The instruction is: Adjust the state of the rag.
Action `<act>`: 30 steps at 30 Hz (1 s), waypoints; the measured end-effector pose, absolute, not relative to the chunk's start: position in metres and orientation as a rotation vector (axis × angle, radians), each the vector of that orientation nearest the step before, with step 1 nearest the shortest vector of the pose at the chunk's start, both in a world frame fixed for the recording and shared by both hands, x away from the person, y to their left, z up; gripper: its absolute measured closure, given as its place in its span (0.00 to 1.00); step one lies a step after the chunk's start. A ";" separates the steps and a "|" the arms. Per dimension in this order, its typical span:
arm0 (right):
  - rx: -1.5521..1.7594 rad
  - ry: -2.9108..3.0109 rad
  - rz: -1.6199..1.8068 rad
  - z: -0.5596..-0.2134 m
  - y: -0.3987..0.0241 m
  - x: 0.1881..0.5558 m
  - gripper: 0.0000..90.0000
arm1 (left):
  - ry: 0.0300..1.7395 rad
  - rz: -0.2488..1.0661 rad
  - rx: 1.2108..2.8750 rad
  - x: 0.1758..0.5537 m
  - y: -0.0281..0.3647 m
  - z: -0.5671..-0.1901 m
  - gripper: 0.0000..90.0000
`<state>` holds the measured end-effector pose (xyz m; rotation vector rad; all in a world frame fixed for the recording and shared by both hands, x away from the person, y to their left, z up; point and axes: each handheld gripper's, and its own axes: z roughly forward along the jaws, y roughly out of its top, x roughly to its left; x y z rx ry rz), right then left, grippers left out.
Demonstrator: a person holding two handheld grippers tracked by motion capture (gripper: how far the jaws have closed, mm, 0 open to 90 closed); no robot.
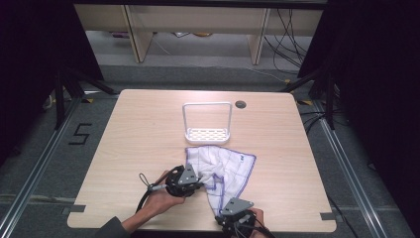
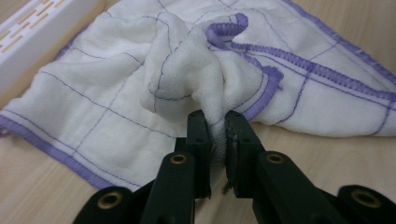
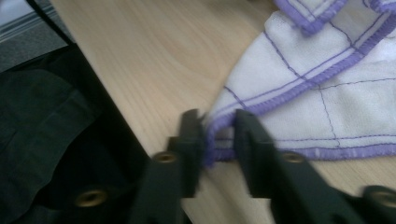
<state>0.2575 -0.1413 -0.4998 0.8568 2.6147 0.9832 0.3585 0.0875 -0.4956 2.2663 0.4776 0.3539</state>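
A: Cloth, white with purple stitched hem (image 1: pixel 223 168), lies crumpled on the pale wooden table (image 1: pixel 148 129), in front of the white plastic rack (image 1: pixel 208 133).

B: Left gripper (image 2: pixel 217 122) is clamped on a bunched fold; right gripper (image 3: pixel 218 122) is nipped on the hem corner. A thin corner hold may slip if pulled.

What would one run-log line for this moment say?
left gripper: shut on cloth fold | right gripper: shut on cloth corner | rack: behind cloth
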 end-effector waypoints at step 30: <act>0.952 2.531 1.017 -0.475 -0.208 0.237 0.67 | 0.569 0.097 2.230 0.275 0.174 -0.481 0.62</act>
